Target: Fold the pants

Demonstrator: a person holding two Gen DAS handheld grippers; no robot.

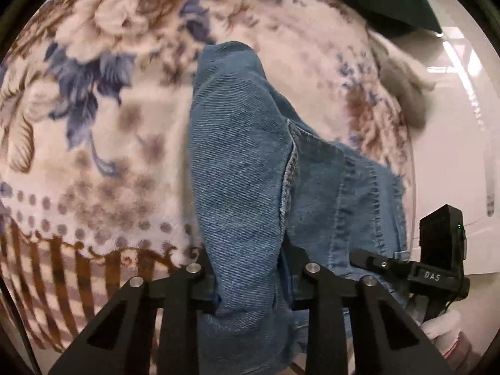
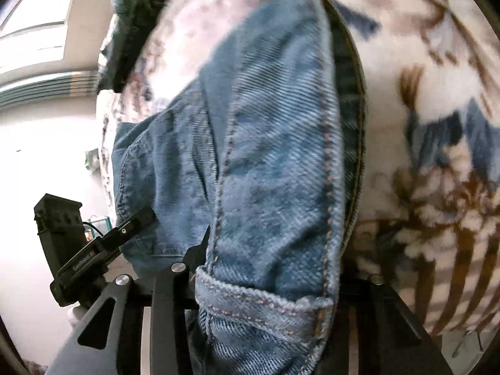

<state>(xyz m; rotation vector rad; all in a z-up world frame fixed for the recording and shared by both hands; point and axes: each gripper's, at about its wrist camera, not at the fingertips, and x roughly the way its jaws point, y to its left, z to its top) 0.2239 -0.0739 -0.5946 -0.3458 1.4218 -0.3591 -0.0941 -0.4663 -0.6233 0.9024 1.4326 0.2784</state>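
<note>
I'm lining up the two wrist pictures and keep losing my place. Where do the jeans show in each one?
Left wrist: the jeans rise up the centre from between the left claw fingers.
Right wrist: the jeans fill the centre, hem cuff low, in the right claw.
Shared landmark: the floral blanket beneath the jeans.

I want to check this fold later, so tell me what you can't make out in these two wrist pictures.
- Left wrist view: the fingertips of the left gripper are hidden by the blue denim pants.
- Right wrist view: the right gripper fingertips are covered by the pants' hem.
- Both views: the pants' far end is cut off or draped out of sight.
- The floral fleece blanket is blurred.
</note>
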